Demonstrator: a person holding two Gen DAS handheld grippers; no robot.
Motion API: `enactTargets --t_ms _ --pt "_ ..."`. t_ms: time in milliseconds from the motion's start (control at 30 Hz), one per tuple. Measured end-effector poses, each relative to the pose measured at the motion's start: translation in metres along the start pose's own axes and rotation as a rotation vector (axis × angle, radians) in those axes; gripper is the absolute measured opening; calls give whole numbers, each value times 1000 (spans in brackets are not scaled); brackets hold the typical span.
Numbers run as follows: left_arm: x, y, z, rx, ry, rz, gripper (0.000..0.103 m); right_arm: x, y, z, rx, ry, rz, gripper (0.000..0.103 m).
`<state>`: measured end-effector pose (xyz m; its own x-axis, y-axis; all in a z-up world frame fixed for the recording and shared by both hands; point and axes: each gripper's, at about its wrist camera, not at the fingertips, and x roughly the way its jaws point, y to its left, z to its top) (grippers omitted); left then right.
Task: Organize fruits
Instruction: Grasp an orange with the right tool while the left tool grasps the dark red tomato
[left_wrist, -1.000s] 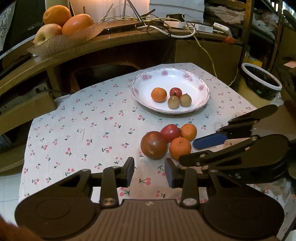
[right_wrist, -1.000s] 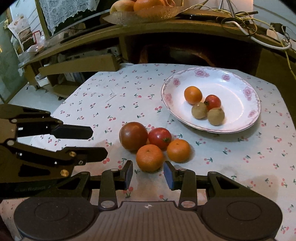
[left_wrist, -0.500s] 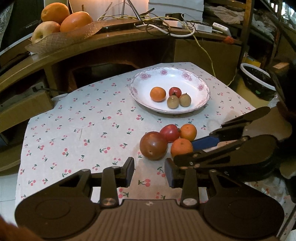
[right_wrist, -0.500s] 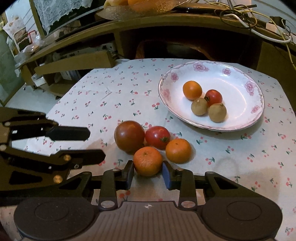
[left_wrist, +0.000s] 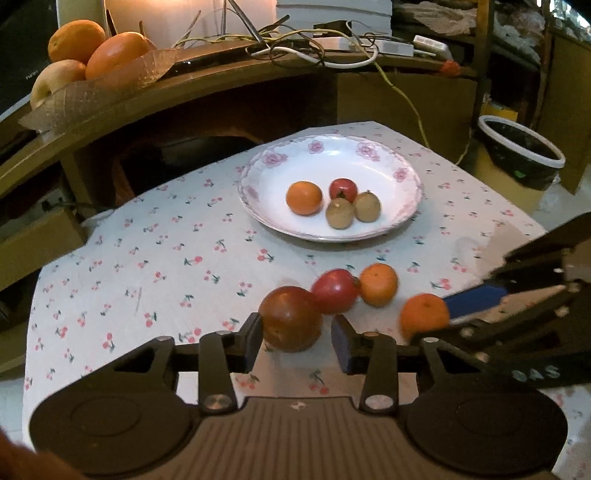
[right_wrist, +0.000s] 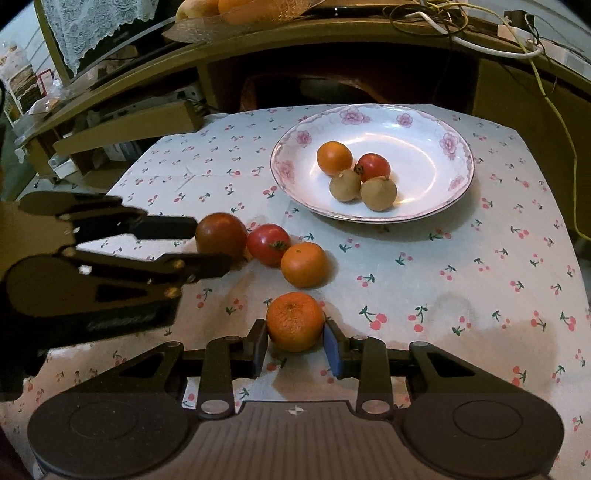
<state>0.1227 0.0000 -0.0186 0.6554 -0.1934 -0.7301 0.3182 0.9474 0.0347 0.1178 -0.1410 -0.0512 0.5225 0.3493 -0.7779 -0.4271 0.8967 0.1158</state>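
Note:
On the cherry-print tablecloth lie a dark brown-red tomato (left_wrist: 290, 317) (right_wrist: 221, 234), a red tomato (left_wrist: 334, 291) (right_wrist: 267, 243) and a mandarin (left_wrist: 378, 284) (right_wrist: 303, 264), all touching. My left gripper (left_wrist: 297, 343) (right_wrist: 210, 247) is open, its fingers straddling the dark tomato. My right gripper (right_wrist: 294, 347) is shut on a second mandarin (right_wrist: 294, 321) (left_wrist: 424, 314), held apart from the group. The white flowered plate (left_wrist: 402, 173) (right_wrist: 450, 140) behind holds an orange, a small red tomato and two brown fruits.
A wooden shelf at the back carries a basket of large fruit (left_wrist: 74, 74) and tangled cables (left_wrist: 314, 48). A black bin with a white rim (left_wrist: 521, 147) stands on the floor to the right. The table's edges drop off on both sides.
My right gripper moved in, shut on the nearest mandarin and drew it away from the group. My left gripper advanced until its fingers straddle the dark tomato.

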Motion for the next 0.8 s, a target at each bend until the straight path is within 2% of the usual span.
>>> enactTargets --t_ms 500,800 --pt "29 12 3 -37 16 27 48 1 -1 2 8 1 8 34" --pt "30 15 4 -76 17 21 45 -1 -3 1 5 -2 1 33"
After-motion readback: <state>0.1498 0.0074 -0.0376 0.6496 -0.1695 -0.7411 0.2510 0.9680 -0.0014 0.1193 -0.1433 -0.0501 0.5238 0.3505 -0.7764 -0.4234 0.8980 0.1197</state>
